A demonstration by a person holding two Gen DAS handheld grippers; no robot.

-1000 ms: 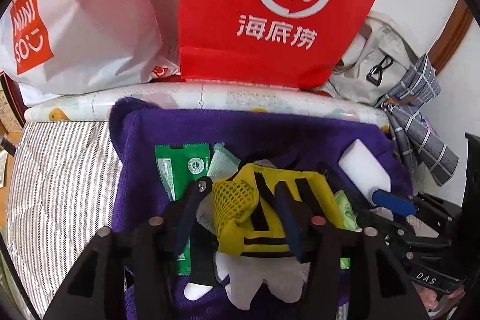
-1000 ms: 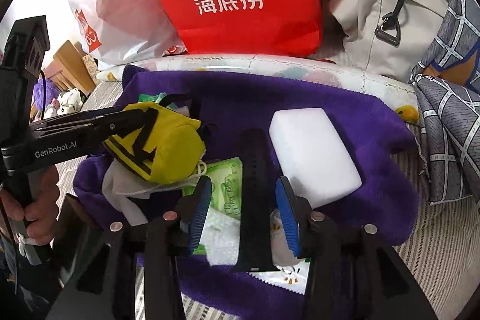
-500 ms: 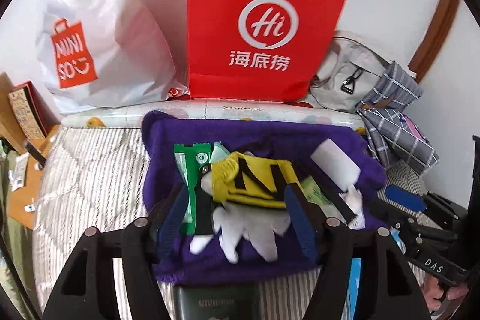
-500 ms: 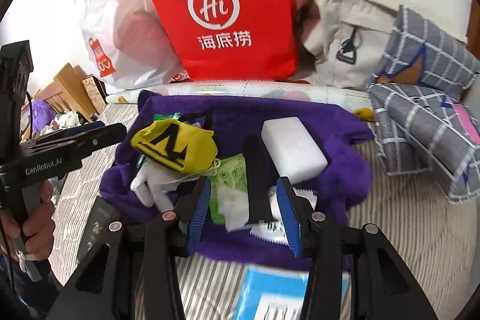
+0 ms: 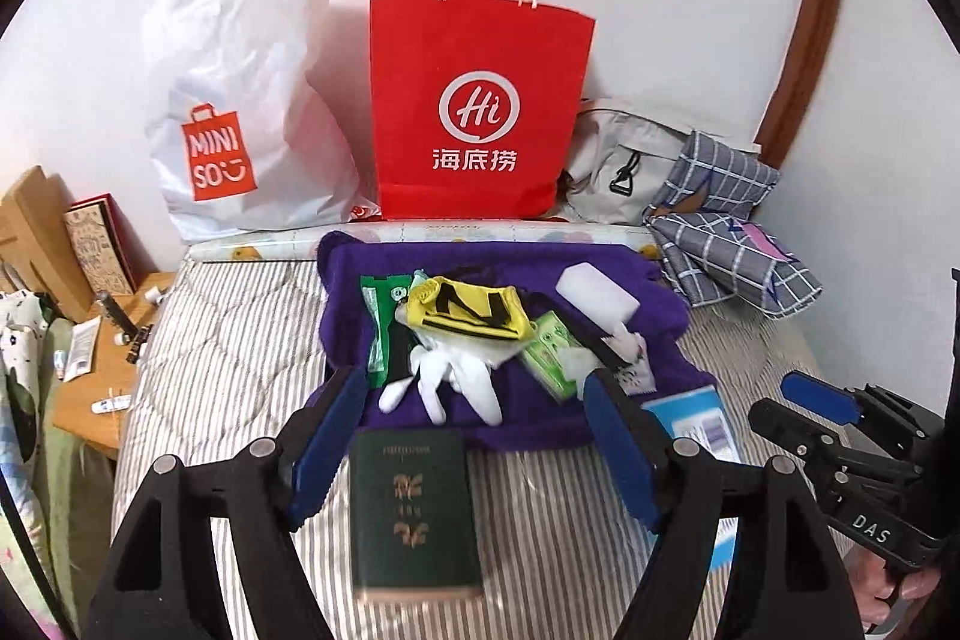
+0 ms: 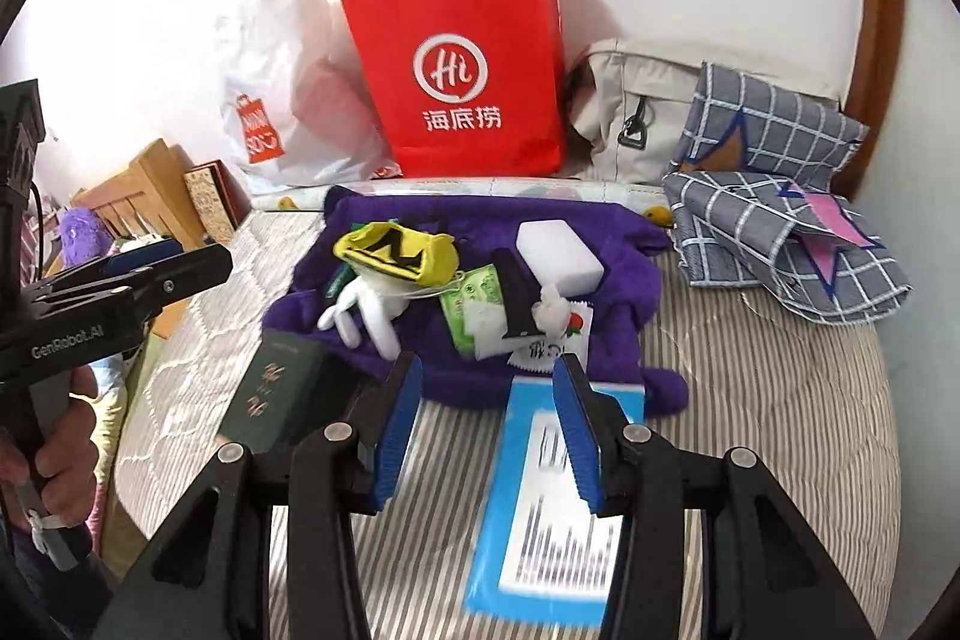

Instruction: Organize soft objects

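While the soft bits sit heaped on the purple towel, neither gripper carries anything, so sorting looks barely begun or between picks. Left gripper has its jaws spread wide, they have just been opening, nothing between the pads. Right gripper stands part open, empty too.

On the towel: yellow-black sock near its centre, white glove just below it at the towel's near side, white sponge toward its right rear, green packets at left, a dark strap in front of the sponge; some small wrappers at the towel's near-right edge, too blurred to name. All of these are left to place, as I judge it; no sorted pile shows.

Not soft, just off the towel's near edge: green booklet on the striped bedding, blue-white packet beside it to the right. Both lie between the grippers and the towel, so a reach passes over them.

Behind the towel: red paper bag, white plastic bag to its left, beige bag and checked cloth off the towel's right rear
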